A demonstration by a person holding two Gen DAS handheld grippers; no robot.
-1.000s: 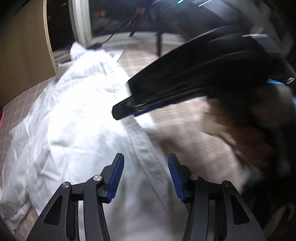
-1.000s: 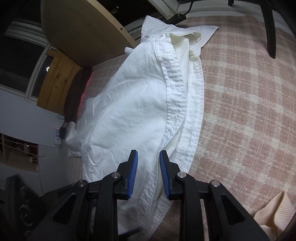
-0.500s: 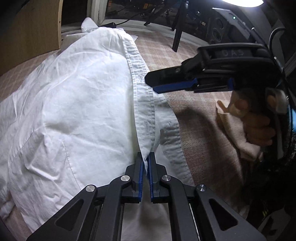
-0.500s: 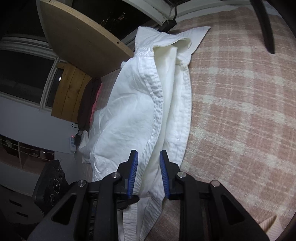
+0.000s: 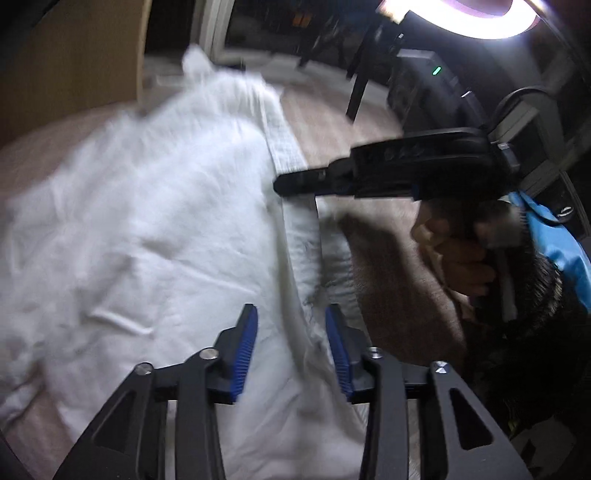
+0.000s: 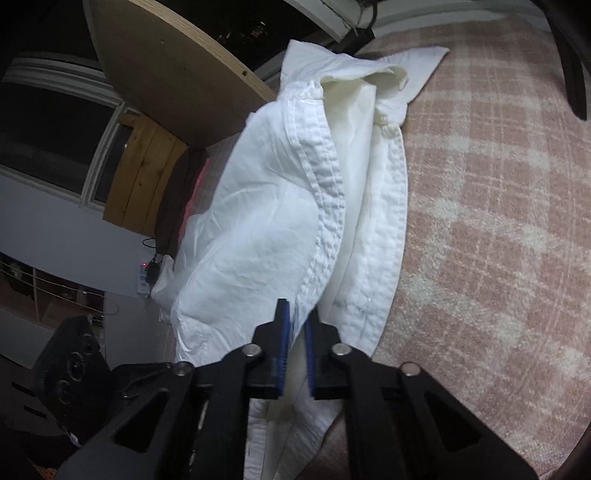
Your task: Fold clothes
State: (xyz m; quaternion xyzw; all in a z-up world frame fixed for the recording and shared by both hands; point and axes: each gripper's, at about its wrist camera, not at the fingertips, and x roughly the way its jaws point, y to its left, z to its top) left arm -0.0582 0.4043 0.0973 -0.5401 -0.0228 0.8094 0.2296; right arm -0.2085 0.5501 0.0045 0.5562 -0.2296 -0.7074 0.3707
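1. Across a pink-and-cream checked blanket lies a white shirt, crumpled cotton bunched into a long heap, its stitched front band running down the middle and its collar at the far end.
2. Right gripper: its blue ribbed pads are pressed together on the lower end of that band, pinching the cloth; half a second ago they stood apart with the fabric loose between them.
3. Left gripper: its jaws stand spread, having just opened again after being nearly shut half a second ago; the shirt's band passes between the blue pads, untouched by them as far as the blurred view shows.
4. Seen from the left wrist, a hand grips the right gripper's black handle, the tool's nose at the band's edge.
5. Beyond the shirt stand a pale wooden board and a dark chair leg; a ring lamp glares overhead.
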